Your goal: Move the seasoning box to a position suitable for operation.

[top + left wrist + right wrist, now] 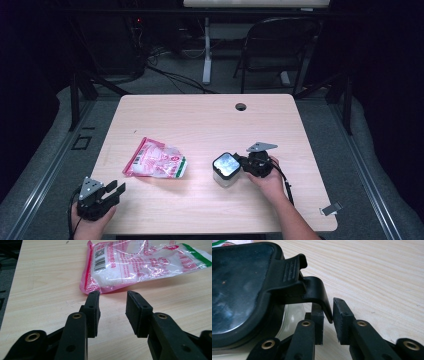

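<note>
Your right gripper (327, 315) is pinching the jar (226, 169) lid's latch (318, 293), likely unclipping it; lift next, while your left gripper (112, 306) is waiting, jaws apart, near the bag (140, 262)

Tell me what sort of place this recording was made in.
Probably a lab or studio set up for recording, not a home. A bare wooden table with a cable hole stands among dark curtains, cables trail over the grey floor behind it, and a folding chair waits beside a desk leg.
</note>
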### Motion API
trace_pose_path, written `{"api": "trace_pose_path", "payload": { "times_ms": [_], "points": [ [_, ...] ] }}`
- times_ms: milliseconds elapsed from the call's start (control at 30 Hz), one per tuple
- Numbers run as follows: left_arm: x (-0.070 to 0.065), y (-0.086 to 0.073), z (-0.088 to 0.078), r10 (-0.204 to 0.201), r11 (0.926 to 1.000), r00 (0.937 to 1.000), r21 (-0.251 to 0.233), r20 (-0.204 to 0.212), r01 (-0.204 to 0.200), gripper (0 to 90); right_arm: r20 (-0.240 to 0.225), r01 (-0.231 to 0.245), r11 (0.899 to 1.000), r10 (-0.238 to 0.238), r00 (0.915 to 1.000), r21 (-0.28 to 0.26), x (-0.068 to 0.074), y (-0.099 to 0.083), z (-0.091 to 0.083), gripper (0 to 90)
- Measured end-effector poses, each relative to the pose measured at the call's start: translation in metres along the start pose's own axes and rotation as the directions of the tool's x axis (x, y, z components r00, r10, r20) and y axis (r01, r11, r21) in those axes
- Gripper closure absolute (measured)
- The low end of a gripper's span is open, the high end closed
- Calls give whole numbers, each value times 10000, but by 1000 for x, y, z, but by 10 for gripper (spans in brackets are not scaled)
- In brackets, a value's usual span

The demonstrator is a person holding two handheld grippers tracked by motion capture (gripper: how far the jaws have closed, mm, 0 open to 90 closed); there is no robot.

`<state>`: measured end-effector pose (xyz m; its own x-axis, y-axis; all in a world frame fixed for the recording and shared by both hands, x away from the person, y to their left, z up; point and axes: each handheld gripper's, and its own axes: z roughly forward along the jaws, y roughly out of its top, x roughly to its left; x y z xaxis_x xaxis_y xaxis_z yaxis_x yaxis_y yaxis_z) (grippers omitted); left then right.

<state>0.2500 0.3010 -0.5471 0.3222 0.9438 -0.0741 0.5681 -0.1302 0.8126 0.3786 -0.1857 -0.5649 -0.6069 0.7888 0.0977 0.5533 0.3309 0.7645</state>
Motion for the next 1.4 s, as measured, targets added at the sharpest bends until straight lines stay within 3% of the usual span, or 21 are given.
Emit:
{"api": "trace_pose_path", "payload": {
  "times_ms": [200,333,500,700,833,1033,1400],
  "points": [
    [3,0,-1,-163,9999,9999,16,26,163,634,157,184,9998,-184,9997,20,2,1,1,809],
    [1,1,2,-74,10000,9999,-29,81,74,634,458,379,9993,-382,9982,70,7,0,-1,821],
    [-1,3,5,26,10000,9999,22,149,-26,636,538,300,9995,-307,9981,133,9,-1,-4,822],
    [-4,6,8,129,9999,9995,-74,276,-127,640,1063,706,9964,-752,9915,471,17,-3,-9,838],
    [-8,9,15,284,9996,9988,-81,401,-281,650,1160,452,9982,-494,9920,387,22,-6,-12,836],
    [-14,16,23,476,9988,9962,-109,727,-470,657,1389,709,9956,-790,9872,619,32,-11,-19,839],
    [-28,31,42,901,9959,9873,-224,1311,-879,664,1299,692,9959,-764,9886,591,50,-24,-32,832]
  ]
}}
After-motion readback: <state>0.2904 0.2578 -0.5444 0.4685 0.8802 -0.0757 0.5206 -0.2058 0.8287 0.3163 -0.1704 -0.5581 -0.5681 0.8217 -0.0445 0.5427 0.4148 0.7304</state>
